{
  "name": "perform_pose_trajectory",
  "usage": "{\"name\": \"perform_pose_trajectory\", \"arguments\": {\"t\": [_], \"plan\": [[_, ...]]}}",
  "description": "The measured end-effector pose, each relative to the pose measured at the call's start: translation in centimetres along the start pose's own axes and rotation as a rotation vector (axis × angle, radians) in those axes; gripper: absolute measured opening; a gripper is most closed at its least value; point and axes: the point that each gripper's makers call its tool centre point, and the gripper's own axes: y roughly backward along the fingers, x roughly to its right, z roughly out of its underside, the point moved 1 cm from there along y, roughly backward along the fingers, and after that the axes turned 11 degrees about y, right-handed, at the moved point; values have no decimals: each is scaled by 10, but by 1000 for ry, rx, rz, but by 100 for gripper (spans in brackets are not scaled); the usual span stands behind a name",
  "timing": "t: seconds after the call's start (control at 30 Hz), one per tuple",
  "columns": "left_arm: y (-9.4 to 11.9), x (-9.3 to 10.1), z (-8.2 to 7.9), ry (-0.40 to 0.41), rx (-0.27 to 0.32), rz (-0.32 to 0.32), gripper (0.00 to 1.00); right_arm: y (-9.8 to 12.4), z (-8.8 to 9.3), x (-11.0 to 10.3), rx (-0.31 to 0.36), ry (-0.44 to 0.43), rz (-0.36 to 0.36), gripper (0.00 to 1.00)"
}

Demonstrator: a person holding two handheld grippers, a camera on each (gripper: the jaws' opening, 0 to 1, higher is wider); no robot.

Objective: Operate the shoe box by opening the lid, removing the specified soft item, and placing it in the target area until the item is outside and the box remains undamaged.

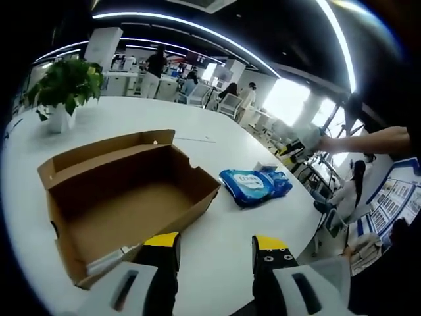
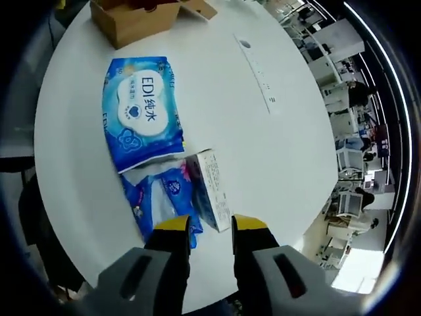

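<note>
My brown cardboard shoe box (image 1: 125,197) sits open on the white table, lid folded back, a pale slip inside. The blue soft wipes pack (image 2: 140,108) lies flat outside it, just beside the box.

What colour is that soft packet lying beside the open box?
Blue, with a white label; the wipes packet shows best in the right gripper view.

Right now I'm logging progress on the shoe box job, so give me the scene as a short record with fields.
shoe box: open, lid folded back, on the white table
blue wipes pack: outside the box, flat on table
small carton: beside the pack
left claw: open, empty
right claw: open, above carton
plant: far table edge
</note>
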Motion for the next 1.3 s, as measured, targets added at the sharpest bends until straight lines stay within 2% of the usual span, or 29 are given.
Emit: {"name": "perform_pose_trajectory", "arguments": {"t": [0.13, 0.27, 0.37, 0.63, 0.77, 0.87, 1.0, 1.17, 1.3], "plan": [[5, -2, 0, 0, 5, 5, 44, 5, -2, -5, 9, -77, 1, 22], [9, -5, -1, -1, 8, 11, 44, 11, -14, -4, 40, -171, 19, 22], [14, -9, -2, -2, 11, 14, 44, 14, -27, -7, 41, -167, 27, 22], [29, -20, -5, 0, 27, 15, 44, 16, -91, -9, 160, -274, 28, 23], [39, -31, -6, 10, 42, 4, 44, 19, -123, -8, 186, -275, 35, 22], [47, -38, -5, 22, 50, -2, 44, 23, -159, -8, 259, -290, 33, 23], [56, -49, -4, 28, 54, -16, 44, 27, -197, -10, 341, -331, 17, 24], [70, -63, -2, 41, 62, -38, 44, 34, -250, -26, 439, -379, -46, 25], [78, -73, -1, 48, 70, -56, 44, 39, -276, -41, 488, -386, -69, 25]]}}
